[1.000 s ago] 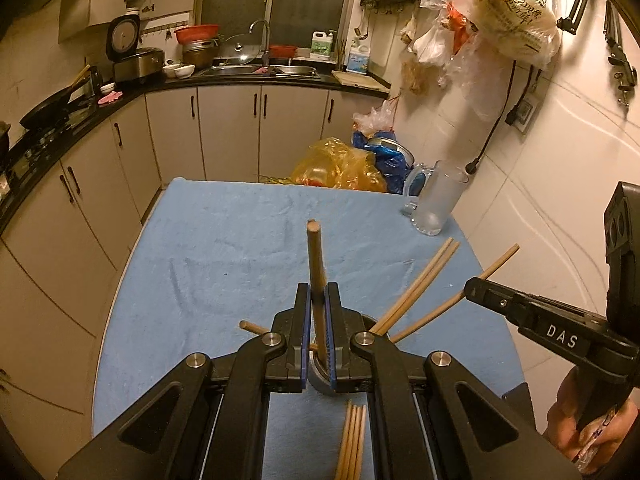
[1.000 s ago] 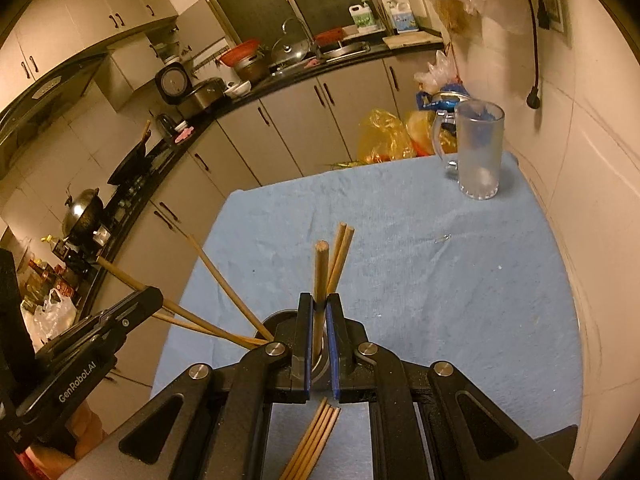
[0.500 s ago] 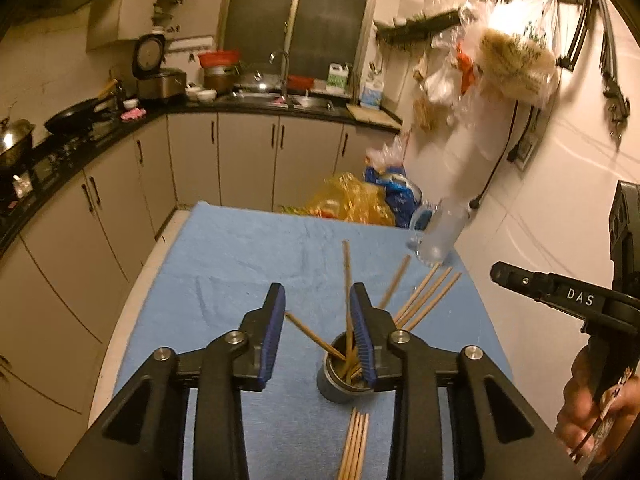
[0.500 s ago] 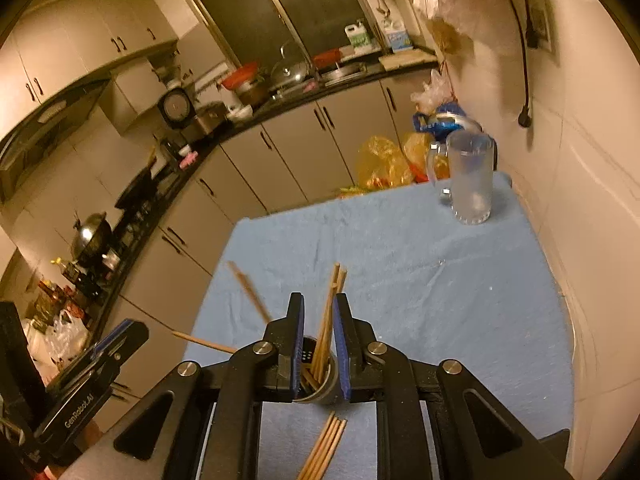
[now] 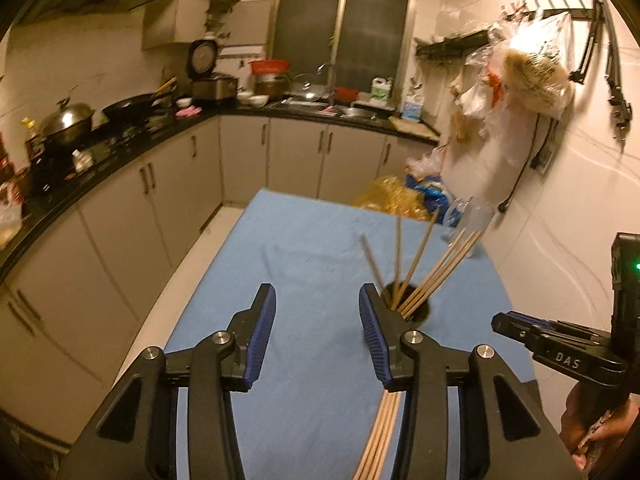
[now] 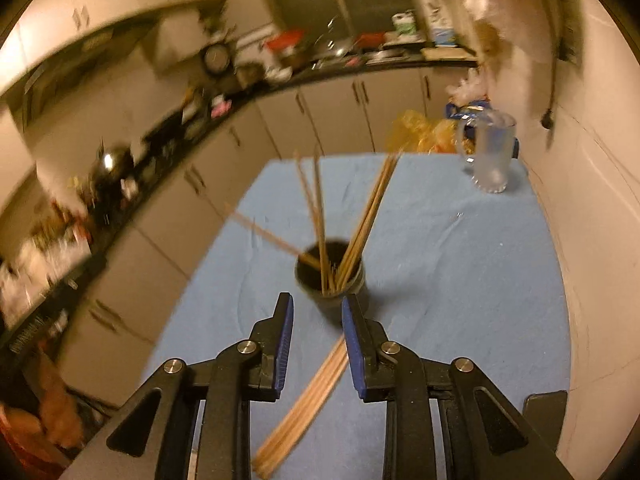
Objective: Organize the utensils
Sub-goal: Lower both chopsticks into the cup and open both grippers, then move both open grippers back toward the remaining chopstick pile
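Observation:
A dark round holder (image 6: 330, 280) stands on the blue cloth and holds several wooden chopsticks (image 6: 362, 216) that fan out. It also shows in the left wrist view (image 5: 416, 307), just past my left gripper's right finger. A loose bundle of chopsticks (image 6: 304, 400) lies flat on the cloth before the holder; it shows in the left wrist view too (image 5: 380, 436). My left gripper (image 5: 316, 324) is open and empty, left of the holder. My right gripper (image 6: 316, 332) is open and empty, just short of the holder; its body shows in the left wrist view (image 5: 560, 350).
A blue cloth (image 5: 312, 248) covers the table. A frosted glass mug (image 6: 490, 152) stands at the far right corner. Yellow and blue bags (image 5: 404, 200) lie beyond the far edge. Cabinets (image 5: 132, 216) run along the left, a white wall (image 6: 592, 216) on the right.
Both grippers held a chopstick upright over the holder, then opened and let it drop in. Both have drawn back and up; the left one has shifted left.

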Demonstrator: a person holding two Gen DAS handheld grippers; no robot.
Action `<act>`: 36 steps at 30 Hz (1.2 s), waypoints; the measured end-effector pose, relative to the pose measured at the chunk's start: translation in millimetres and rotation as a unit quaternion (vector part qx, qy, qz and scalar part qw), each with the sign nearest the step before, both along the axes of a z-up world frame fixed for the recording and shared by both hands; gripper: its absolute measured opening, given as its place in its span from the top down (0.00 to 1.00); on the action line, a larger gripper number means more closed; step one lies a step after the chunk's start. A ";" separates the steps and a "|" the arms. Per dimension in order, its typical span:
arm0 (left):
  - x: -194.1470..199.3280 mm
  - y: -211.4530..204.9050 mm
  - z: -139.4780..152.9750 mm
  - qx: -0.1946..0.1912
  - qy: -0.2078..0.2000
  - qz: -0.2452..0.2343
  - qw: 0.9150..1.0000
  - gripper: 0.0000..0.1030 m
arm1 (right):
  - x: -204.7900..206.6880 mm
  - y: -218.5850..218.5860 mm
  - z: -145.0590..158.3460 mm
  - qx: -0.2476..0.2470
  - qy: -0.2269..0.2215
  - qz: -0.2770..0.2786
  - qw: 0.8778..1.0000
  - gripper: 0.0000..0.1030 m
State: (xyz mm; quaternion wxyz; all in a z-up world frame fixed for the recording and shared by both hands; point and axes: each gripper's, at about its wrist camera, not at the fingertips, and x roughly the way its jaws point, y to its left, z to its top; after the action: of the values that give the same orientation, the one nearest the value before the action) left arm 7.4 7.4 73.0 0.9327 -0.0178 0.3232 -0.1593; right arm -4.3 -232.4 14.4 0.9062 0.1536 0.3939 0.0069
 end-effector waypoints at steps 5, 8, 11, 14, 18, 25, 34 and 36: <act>-16.5 13.0 -14.0 0.006 0.019 0.016 1.000 0.60 | 11.4 18.9 -19.6 0.007 0.034 0.036 0.999 0.74; -23.7 13.8 -20.0 0.016 0.027 0.016 0.999 0.60 | 15.2 28.0 -26.1 0.003 0.042 0.053 0.998 0.74; -27.7 11.2 -25.9 0.024 0.034 0.009 0.999 0.59 | 17.3 35.4 -28.8 0.000 0.046 0.062 0.997 0.74; -27.6 4.5 -30.5 0.033 0.042 -0.001 0.999 0.59 | 17.6 34.5 -34.0 0.001 0.055 0.062 0.997 0.74; -22.9 -5.0 -33.3 0.035 0.049 -0.019 0.998 0.60 | 14.5 26.6 -37.2 0.004 0.061 0.048 0.997 0.74; -18.1 -18.4 -35.0 0.041 0.050 -0.050 0.997 0.59 | 7.3 13.7 -43.2 0.005 0.073 0.017 0.997 0.74; -15.9 -10.0 -39.8 0.055 0.060 -0.053 0.995 0.59 | 8.4 5.8 -65.3 0.020 0.105 -0.012 0.994 0.74; -17.4 -6.2 -41.1 0.060 0.061 -0.051 0.995 0.59 | 10.0 7.1 -73.2 0.024 0.114 -0.015 0.993 0.74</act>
State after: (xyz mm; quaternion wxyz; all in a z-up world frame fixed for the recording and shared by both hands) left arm -10.0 1.3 31.9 0.9012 0.0448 0.3892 -0.1853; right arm 5.7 -225.3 -58.8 0.8512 0.1813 0.4923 -0.0147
